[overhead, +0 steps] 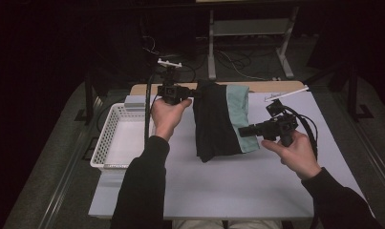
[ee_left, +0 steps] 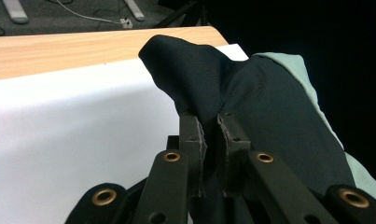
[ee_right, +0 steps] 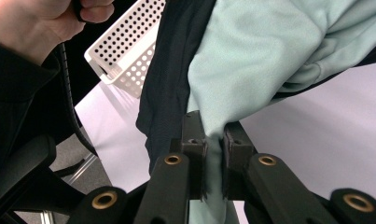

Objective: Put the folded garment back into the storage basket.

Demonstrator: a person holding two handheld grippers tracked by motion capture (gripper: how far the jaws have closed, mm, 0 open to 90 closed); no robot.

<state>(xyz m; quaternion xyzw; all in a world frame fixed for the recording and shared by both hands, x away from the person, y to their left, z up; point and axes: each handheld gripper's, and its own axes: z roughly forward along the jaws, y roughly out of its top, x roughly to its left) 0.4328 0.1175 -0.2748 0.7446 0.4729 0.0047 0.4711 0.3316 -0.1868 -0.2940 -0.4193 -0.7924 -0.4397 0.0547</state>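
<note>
Your left claw (overhead: 196,94) is clenched on a far corner of the dark garment (overhead: 214,125), fabric bunching up just beyond its jaws. Your right claw (overhead: 241,131) pinches the pale green lining (ee_right: 251,56) at the near edge. Held at both, the garment hangs off the worktop (overhead: 238,186), probably for spreading or folding. The white basket (overhead: 114,138) waits beside your left hand (overhead: 165,114).

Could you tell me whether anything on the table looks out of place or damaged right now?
Nothing stands out. The black garment with a mint-green lining is pinched by the left gripper and right gripper, and the white perforated plastic basket sits squarely at the table's left edge.
</note>
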